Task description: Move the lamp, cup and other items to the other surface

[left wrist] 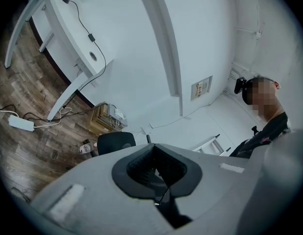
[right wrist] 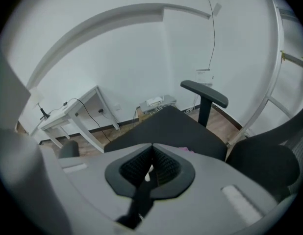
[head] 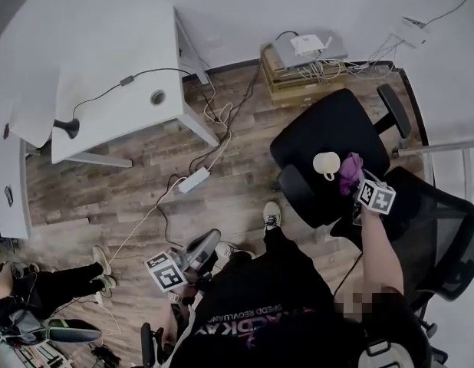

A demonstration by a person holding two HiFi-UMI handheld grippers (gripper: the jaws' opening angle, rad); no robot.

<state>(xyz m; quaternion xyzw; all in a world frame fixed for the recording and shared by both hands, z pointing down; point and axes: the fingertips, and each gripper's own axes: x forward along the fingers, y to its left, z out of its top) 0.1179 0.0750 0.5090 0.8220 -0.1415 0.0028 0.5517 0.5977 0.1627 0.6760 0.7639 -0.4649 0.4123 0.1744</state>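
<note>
A white cup point(head: 327, 163) and a crumpled purple item point(head: 350, 172) lie on the seat of a black office chair point(head: 321, 133). My right gripper point(head: 357, 185) hovers just right of the purple item. In the right gripper view its jaws are shut point(right wrist: 151, 150) with nothing seen held, and a pink edge point(right wrist: 187, 150) shows past them. The black-based lamp point(head: 68, 127) stands on the white desk point(head: 118, 102) at the upper left, its cable trailing across the top. My left gripper point(head: 212, 238) hangs low over the floor, far from the desk, its jaws shut point(left wrist: 154, 148) and empty.
A white power strip point(head: 194, 180) and loose cables lie on the wooden floor between desk and chair. A wooden box carrying a router point(head: 302, 58) sits against the wall. A second person's legs point(head: 53, 282) show at the lower left. A mesh chair back point(head: 444, 244) stands at right.
</note>
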